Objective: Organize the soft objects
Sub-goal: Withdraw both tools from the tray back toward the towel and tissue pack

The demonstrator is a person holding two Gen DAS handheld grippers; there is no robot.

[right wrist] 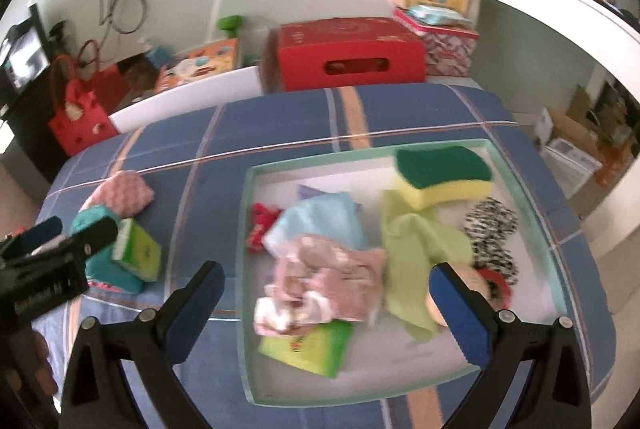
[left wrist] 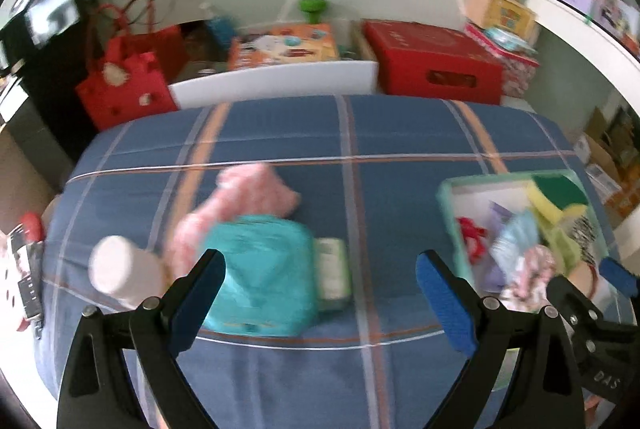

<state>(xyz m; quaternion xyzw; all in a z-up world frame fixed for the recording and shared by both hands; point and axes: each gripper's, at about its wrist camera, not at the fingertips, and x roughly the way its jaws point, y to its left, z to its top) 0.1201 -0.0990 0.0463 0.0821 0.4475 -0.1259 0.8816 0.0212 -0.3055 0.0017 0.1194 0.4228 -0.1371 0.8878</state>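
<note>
A teal soft pouch (left wrist: pixel 260 277) lies on the blue plaid bed (left wrist: pixel 400 133), blurred in the left wrist view, with a green tissue pack (left wrist: pixel 332 273) touching its right side and a pink knitted cloth (left wrist: pixel 244 197) bunched just behind it. A pale cylindrical bottle (left wrist: pixel 120 269) lies on its side just left of the cloth. The left hand-held gripper (left wrist: pixel 320 293) hangs above the bed with its fingers spread wide and nothing between them; the pouch sits close in front of its left finger, partly hidden by the black tip. To the right on the bed rests a shallow pale-green tray (right wrist: pixel 248 229) holding a yellow sponge with a green scouring top (right wrist: pixel 440 177) near the far right corner, a lime-green cloth (right wrist: pixel 420 261), a light blue cloth (right wrist: pixel 324 221), a crumpled pink floral fabric (right wrist: pixel 328 277), a small red item (right wrist: pixel 262 221), a black-and-white striped piece (right wrist: pixel 492 229) and a second green tissue pack (right wrist: pixel 308 345) near the front wall. The right hand-held gripper (right wrist: pixel 326 309) is also fully open and empty, poised over the tray's near half, the floral fabric lying between its blue-padded fingers (right wrist: pixel 460 313) in the view. A red box (right wrist: pixel 348 53) stands beyond the bed.
</note>
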